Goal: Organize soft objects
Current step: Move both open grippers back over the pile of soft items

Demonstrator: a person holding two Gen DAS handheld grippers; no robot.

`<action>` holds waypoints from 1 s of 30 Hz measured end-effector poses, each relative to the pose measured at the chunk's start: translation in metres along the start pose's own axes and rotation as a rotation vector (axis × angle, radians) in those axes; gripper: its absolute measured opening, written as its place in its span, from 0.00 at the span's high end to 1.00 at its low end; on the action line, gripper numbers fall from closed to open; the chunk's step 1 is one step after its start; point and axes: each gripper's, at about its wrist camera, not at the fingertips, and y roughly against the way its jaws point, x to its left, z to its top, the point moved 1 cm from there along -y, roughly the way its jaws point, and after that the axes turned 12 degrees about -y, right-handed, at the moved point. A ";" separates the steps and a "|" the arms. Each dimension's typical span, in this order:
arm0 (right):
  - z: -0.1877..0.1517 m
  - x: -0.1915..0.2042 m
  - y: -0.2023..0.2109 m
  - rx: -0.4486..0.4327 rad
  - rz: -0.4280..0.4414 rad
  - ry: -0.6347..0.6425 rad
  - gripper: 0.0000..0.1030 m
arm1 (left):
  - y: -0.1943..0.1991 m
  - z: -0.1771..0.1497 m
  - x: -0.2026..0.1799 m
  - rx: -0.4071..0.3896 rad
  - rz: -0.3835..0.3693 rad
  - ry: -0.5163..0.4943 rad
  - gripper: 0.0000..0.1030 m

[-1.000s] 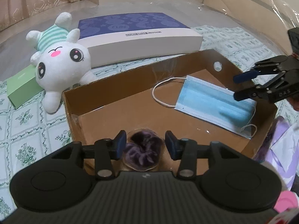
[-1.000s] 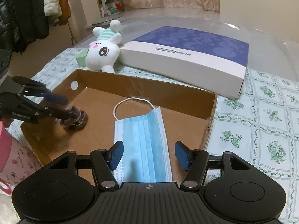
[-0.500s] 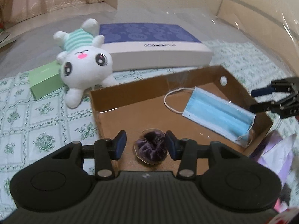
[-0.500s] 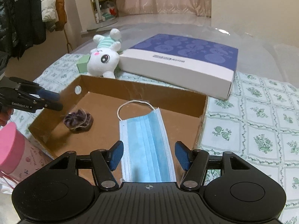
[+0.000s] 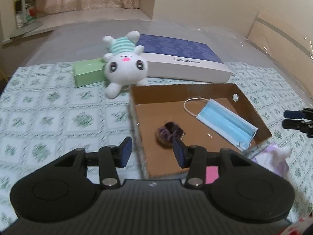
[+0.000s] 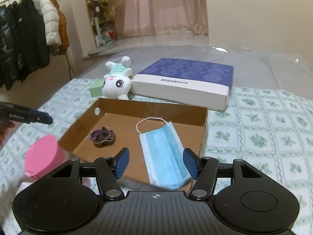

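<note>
Now both tongs have been drawn back and up from the box (image 5: pixel 252 115). A second ago the left tongs (image 5: pixel 151 152) straddled the scrunchie (image 5: pixel 169 134) and the right tongs (image 6: pixel 155 163) hung low over the mask (image 6: pixel 163 148); both items are now seen lying free on the box floor, the scrunchie near the left wall, the mask toward the right with its ear loop curled at the far end. Each pair of tongs is held partly open with nothing between its pads. By this it is judged that two soft things have been stowed and released.

The plush (image 5: pixel 125 68) is left outside, on the patterned cloth just beyond the far left corner of the box, lying against the blue-topped carton (image 5: pixel 187 64) and the green box (image 5: pixel 89 74). It is white and rounded, with a striped green cap, and looks easily squeezed. It is probably to be fetched next. A pink lid (image 6: pixel 42 156) is seen near the front of the box.
</note>
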 end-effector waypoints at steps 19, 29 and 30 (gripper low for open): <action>-0.092 0.031 0.131 -0.073 0.017 -0.155 0.41 | 0.135 -0.092 -0.054 -0.030 0.064 0.023 0.55; -0.149 0.053 0.152 -0.034 -0.019 -0.156 0.41 | 0.165 -0.140 -0.089 -0.037 0.079 0.082 0.55; -0.155 0.054 0.152 -0.025 -0.020 -0.157 0.41 | 0.166 -0.145 -0.092 -0.035 0.081 0.085 0.55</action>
